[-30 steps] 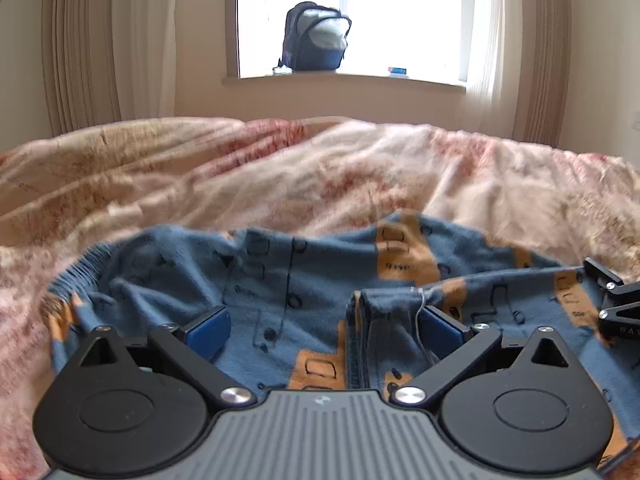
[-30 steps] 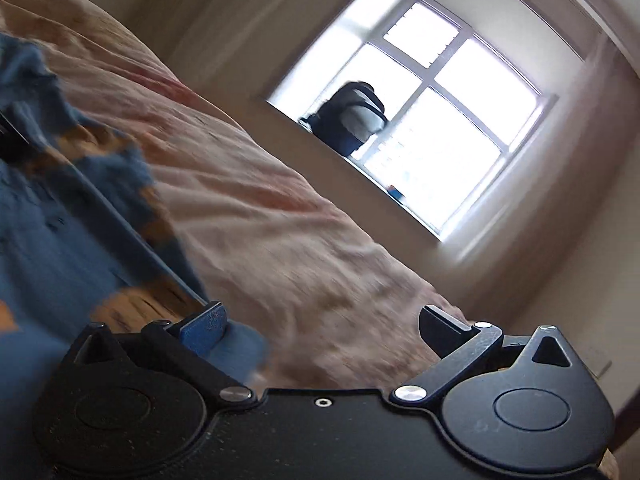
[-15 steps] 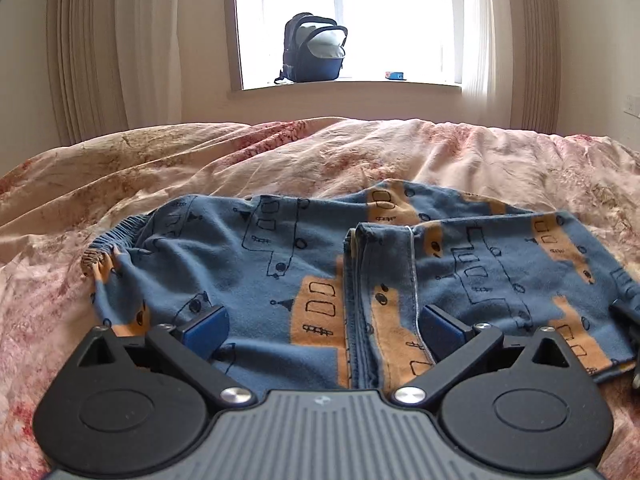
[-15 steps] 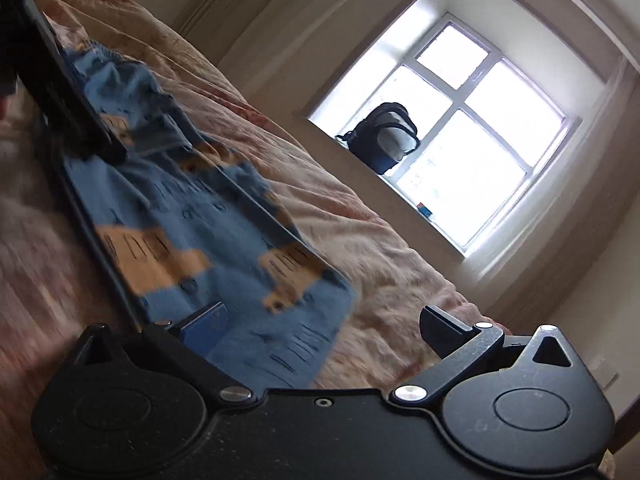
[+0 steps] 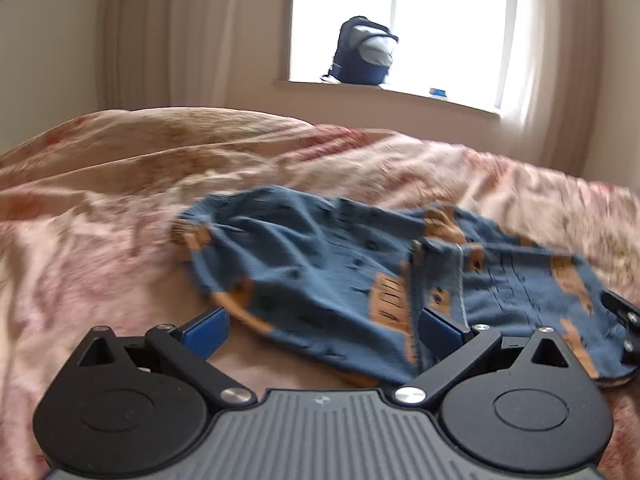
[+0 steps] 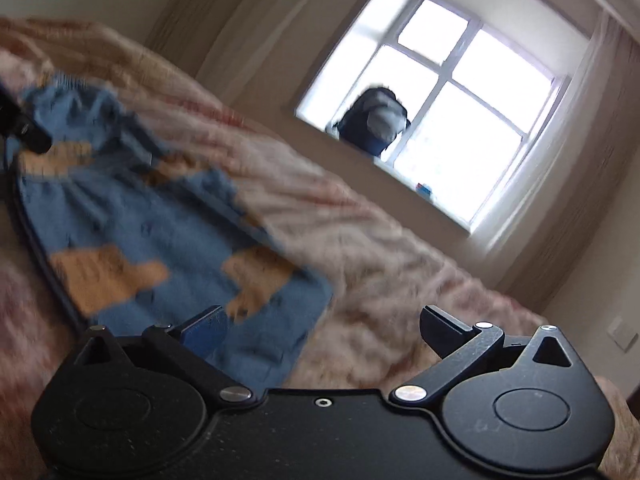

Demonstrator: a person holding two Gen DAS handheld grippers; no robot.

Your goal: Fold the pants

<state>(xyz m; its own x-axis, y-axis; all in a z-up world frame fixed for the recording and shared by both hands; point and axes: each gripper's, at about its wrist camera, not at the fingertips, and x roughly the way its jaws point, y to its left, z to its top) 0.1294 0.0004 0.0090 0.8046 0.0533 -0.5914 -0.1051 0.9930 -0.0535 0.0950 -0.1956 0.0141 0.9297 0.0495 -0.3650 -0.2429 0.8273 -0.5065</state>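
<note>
Blue cotton pants with orange print (image 5: 320,276) lie folded on the bed (image 5: 100,240): soft, light, limp; grip hem corners. Both hand-held grippers, left (image 5: 324,332) and right (image 6: 324,330), spread, empty.

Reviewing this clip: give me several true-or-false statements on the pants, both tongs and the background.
1. The blue pants with orange print lie on the pink floral bedspread. True.
2. The left tongs clamp the fabric. False: they are open, holding nothing.
3. The right tongs are open. True.
4. A red suitcase sits on the windowsill. False: a dark blue backpack sits there.
5. The pants hang from a hanger. False: they lie on the bed.
</note>
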